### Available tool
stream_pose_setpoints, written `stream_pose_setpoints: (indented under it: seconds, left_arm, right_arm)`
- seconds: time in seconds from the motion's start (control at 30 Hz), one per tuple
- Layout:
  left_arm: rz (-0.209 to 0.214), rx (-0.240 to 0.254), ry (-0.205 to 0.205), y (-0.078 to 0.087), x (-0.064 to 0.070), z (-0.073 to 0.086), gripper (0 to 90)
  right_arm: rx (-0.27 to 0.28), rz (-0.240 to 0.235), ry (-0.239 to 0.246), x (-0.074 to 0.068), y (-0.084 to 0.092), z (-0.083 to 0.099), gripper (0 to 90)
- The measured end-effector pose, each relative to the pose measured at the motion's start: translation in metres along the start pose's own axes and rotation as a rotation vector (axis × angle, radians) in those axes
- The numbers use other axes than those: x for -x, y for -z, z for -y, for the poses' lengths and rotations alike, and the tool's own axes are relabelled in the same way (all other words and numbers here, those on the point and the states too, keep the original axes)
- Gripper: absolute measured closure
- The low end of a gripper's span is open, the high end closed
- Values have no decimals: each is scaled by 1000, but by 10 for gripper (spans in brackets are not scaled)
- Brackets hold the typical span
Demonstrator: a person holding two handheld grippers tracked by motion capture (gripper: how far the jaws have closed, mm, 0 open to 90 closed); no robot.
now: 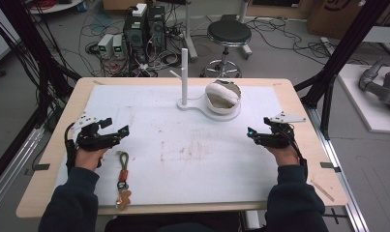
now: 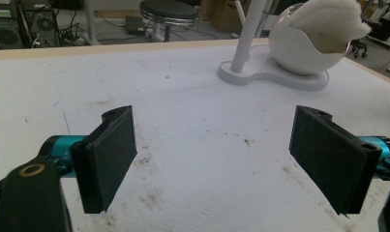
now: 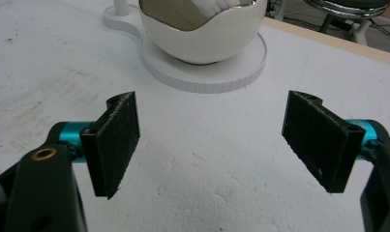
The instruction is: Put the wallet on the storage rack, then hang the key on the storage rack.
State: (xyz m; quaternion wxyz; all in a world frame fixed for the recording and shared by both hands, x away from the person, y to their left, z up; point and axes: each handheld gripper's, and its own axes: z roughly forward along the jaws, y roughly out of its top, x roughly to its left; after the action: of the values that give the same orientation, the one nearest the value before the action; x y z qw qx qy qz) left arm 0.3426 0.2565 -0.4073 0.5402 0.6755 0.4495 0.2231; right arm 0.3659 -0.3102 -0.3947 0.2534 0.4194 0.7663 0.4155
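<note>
My left gripper [image 1: 116,126] rests at the left of the white mat [image 1: 192,159], jaws wide apart with nothing between them; in the left gripper view [image 2: 226,159] only bare mat lies between the pads. My right gripper [image 1: 258,127] sits at the mat's right side, open and empty as well [image 3: 212,145]. A white egg-shaped bowl [image 1: 222,98] with a white cloth [image 2: 328,21] in it stands on a white base [image 3: 207,72] at the far middle, beside an upright white post [image 1: 184,75]. A keychain [image 1: 123,180] with a green strap and a brown charm lies near my left hand.
The mat covers a wooden table [image 1: 308,145] and bears brown stains in the middle. Beyond the far edge stand a black stool [image 1: 228,34], computer boxes [image 1: 145,29] and loose cables on the floor. Black frame struts [image 1: 342,53] rise at the right.
</note>
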Motion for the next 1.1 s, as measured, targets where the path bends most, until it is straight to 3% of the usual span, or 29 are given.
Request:
stream_pose_setpoints:
  seconds: [0.5, 0.77, 0.97, 1.0, 1.07, 1.1]
  left_arm:
    - [4, -6, 18, 0, 0, 1, 172]
    - [7, -28, 34, 7, 3, 1, 181]
    - [3, -95, 60, 12, 6, 3, 185]
    - [-3, -145, 45, 15, 9, 6, 185]
    - [-8, -175, 33, 17, 10, 8, 186]
    - [-13, -202, 31, 19, 11, 11, 277]
  right_arm:
    - [-5, -1, 30, -3, -2, -1, 216]
    - [10, -2, 12, -2, 2, -1, 216]
    - [13, 3, 9, -1, 2, -1, 215]
    - [9, 1, 14, -1, 2, 0, 216]
    - [10, -1, 12, -2, 2, 0, 216]
    - [6, -4, 24, -2, 2, 0, 216]
